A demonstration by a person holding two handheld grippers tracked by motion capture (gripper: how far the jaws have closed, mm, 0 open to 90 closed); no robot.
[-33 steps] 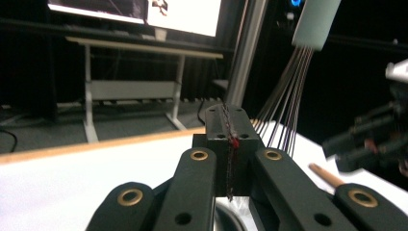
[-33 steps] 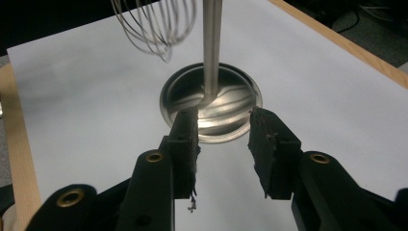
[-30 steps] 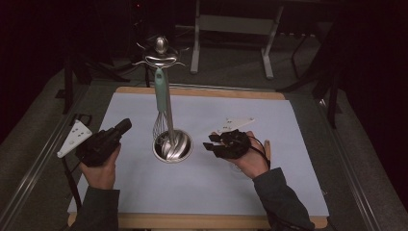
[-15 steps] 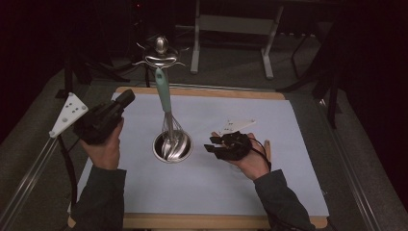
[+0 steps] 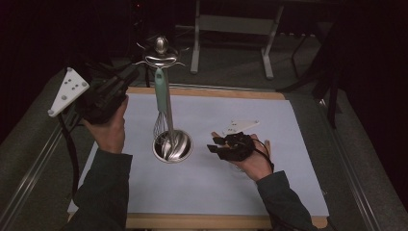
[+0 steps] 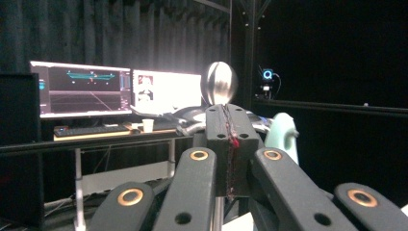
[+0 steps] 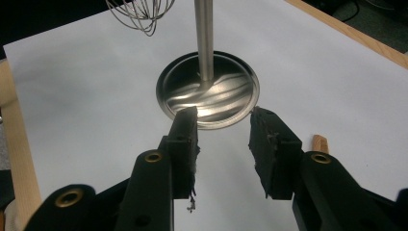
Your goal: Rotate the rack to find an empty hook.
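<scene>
A metal utensil stand rises from a round shiny base to a ball finial with curved hooks. From a hook hangs a whisk with a teal handle and a wire head just above the base. My left gripper is held high, left of the stand's top, pointing at it. Its jaws are shut with nothing between them, and the finial and teal handle top lie just beyond. My right gripper rests low, right of the base, open toward the base and pole.
A white mat covers a wooden board on the grey table. A small wooden piece lies by the right hand. A metal frame stands behind the table. Lit monitors show far off.
My left gripper has risen from beside the base and moved back toward the top of the stand. The right gripper, the stand and the whisk have stayed where they were.
</scene>
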